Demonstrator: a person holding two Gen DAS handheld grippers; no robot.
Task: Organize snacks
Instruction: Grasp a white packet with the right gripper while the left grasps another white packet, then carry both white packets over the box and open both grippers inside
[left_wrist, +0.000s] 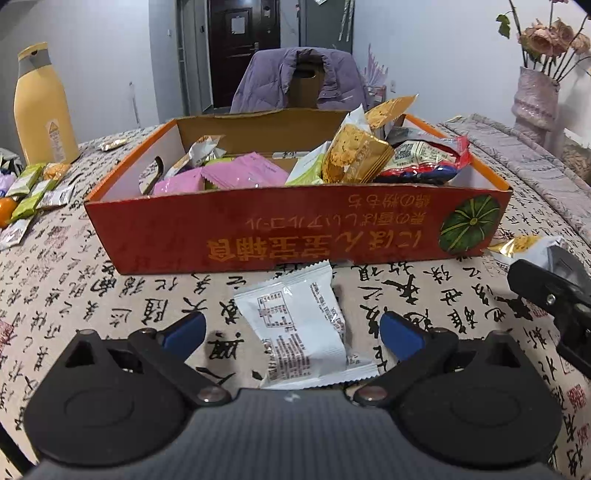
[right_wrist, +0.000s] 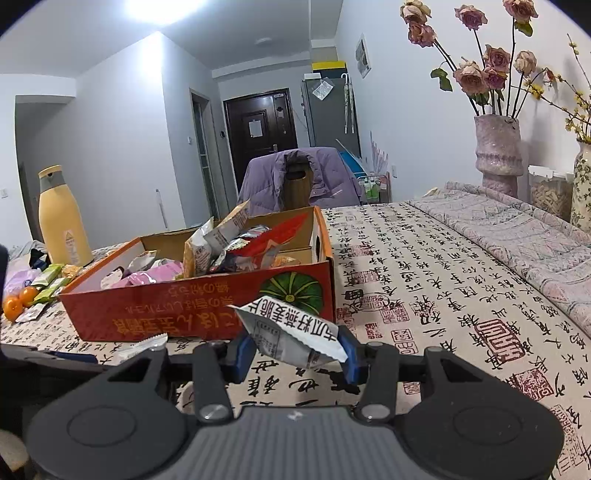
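An orange-red cardboard box (left_wrist: 280, 236) (right_wrist: 177, 314) holds several snack packets, pink, gold and red. In front of it a white snack packet (left_wrist: 299, 332) lies flat on the tablecloth, between the blue pads (left_wrist: 184, 332) of my left gripper (left_wrist: 293, 332). That gripper is open and its pads stand clear of the packet. My right gripper (right_wrist: 297, 349) is shut on another white packet with black characters (right_wrist: 291, 332), held above the cloth near the box's front right corner. In the left wrist view the right gripper (left_wrist: 550, 284) shows at the right edge with its packet (left_wrist: 524, 247).
A yellow bottle (left_wrist: 42, 110) (right_wrist: 64, 218) stands at the far left, with loose green snack bars (left_wrist: 29, 192) and oranges (right_wrist: 16, 302) beside it. Vases of dried flowers (right_wrist: 496, 151) stand at the far right. A chair with a purple jacket (right_wrist: 299, 177) is behind the table.
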